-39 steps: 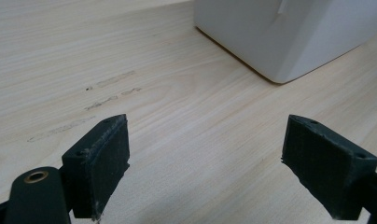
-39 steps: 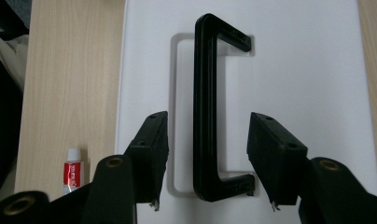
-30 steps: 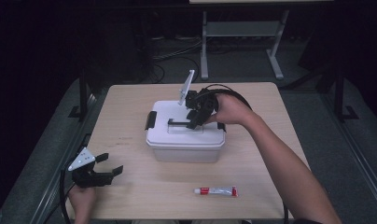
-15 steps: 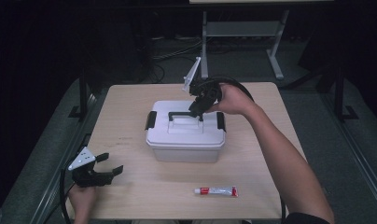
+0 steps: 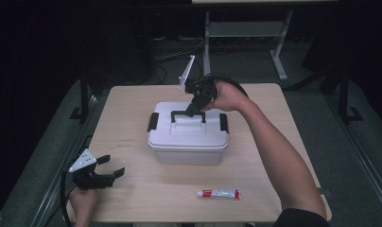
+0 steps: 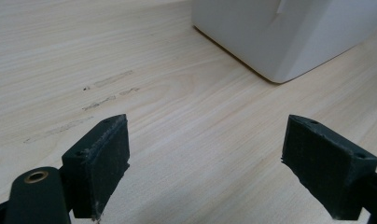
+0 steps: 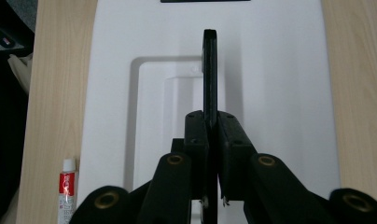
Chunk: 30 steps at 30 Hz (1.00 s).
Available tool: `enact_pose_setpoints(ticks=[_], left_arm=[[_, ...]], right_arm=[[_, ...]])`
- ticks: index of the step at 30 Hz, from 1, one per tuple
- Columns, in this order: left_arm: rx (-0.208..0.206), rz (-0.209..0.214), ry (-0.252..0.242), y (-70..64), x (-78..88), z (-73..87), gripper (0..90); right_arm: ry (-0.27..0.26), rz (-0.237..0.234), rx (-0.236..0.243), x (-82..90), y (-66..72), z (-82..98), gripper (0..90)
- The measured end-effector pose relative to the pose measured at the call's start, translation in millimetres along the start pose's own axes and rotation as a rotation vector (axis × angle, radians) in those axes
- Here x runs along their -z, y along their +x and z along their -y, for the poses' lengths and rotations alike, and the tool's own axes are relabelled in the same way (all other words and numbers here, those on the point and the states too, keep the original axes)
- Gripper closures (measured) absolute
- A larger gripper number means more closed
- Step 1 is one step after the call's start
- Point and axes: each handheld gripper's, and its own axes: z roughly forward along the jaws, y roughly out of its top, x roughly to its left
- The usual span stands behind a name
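Black and slim, the plastic carry handle [image 5: 187,114] of the white lidded plastic storage box [image 5: 188,142] is standing upright at the table's centre, and the right gripper [image 5: 193,109], reaching in from two o'clock, has just been closing its jaws and is now clamping that handle between them. At eight o'clock the left gripper [image 5: 114,166] is resting on the pale wooden table [image 5: 132,118], its jaws spread wide apart over bare wood. A small red-and-white tube [image 5: 219,193] is lying at five o'clock.
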Motion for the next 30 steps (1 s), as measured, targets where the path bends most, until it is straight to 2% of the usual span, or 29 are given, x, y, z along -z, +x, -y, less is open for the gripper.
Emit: enact_pose_setpoints(ticks=[7, 18, 25, 30], left_arm=[[0.007, 0.003, -0.001, 1.5, 0.5, 0.7, 14.3], [0.007, 0.002, -0.002, 2.5, 0.9, 1.1, 14.3], [0.007, 0.002, -0.002, 2.3, 0.9, 1.0, 14.3], [0.005, 0.005, 0.0, 2.5, 0.7, 1.1, 14.3]], right_arm=[[0.003, -0.027, -0.023, 0.3, -5.4, 0.0, 83.4], [-0.026, -0.074, -0.039, 0.2, -12.6, 3.4, 84.3], [-0.026, -0.074, -0.037, 2.9, -12.4, 2.9, 84.3], [-0.045, -0.069, -0.036, 8.4, -11.9, 3.6, 84.3]])
